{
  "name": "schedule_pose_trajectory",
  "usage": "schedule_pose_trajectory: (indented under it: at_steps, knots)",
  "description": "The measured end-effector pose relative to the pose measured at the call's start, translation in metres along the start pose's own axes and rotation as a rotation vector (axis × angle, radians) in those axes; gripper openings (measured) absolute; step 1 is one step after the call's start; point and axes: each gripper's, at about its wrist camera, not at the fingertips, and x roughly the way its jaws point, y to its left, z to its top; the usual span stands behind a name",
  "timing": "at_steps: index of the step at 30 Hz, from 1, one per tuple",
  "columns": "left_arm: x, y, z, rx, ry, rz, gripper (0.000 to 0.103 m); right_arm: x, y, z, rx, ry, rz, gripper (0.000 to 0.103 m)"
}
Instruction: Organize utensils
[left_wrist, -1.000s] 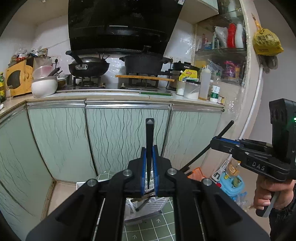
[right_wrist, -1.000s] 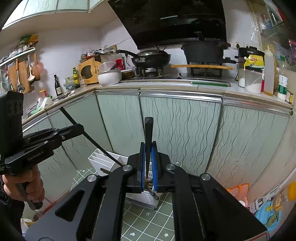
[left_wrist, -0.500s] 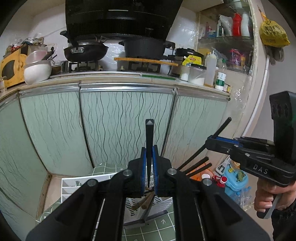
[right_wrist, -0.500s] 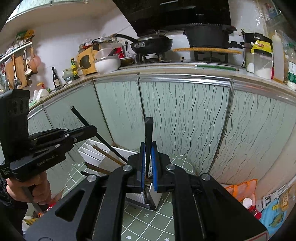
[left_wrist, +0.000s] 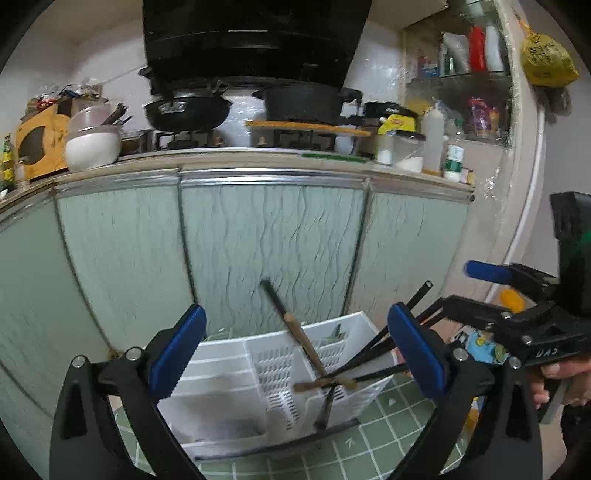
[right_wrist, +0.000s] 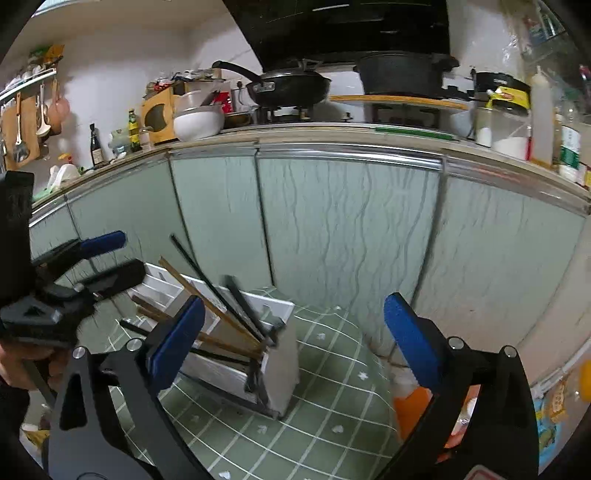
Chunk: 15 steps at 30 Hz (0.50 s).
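Left wrist view: the left gripper (left_wrist: 295, 341) and right gripper (right_wrist: 293, 328) are seen with jaws opening, nothing clamped. Thin black and brown wooden chopsticks (left_wrist: 303, 338) lean crossed in the white perforated plastic organizer (left_wrist: 273, 363) on green floor tiles (right_wrist: 332, 417). Light, stiff and slippery, they are best pinched mid-shaft.

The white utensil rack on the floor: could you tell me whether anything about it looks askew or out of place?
Yes. The chopsticks in the white utensil rack lie crossed at mixed angles, several sticking out over its right rim, one leaning upright, not aligned in a compartment. Both grippers' jaws are opening, nothing between them.
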Motion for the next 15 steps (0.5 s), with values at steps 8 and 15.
schedule_pose_trajectory:
  at_steps: [8, 15]
  knots:
    - [-0.038, 0.003, -0.016, 0.004, -0.003, 0.048, 0.099, -0.031, -0.001, -0.022, 0.003, 0.011, -0.049, 0.095]
    - [-0.08, -0.006, -0.042, 0.008, -0.017, 0.086, 0.099, -0.064, 0.023, -0.052, -0.043, 0.007, -0.077, 0.095]
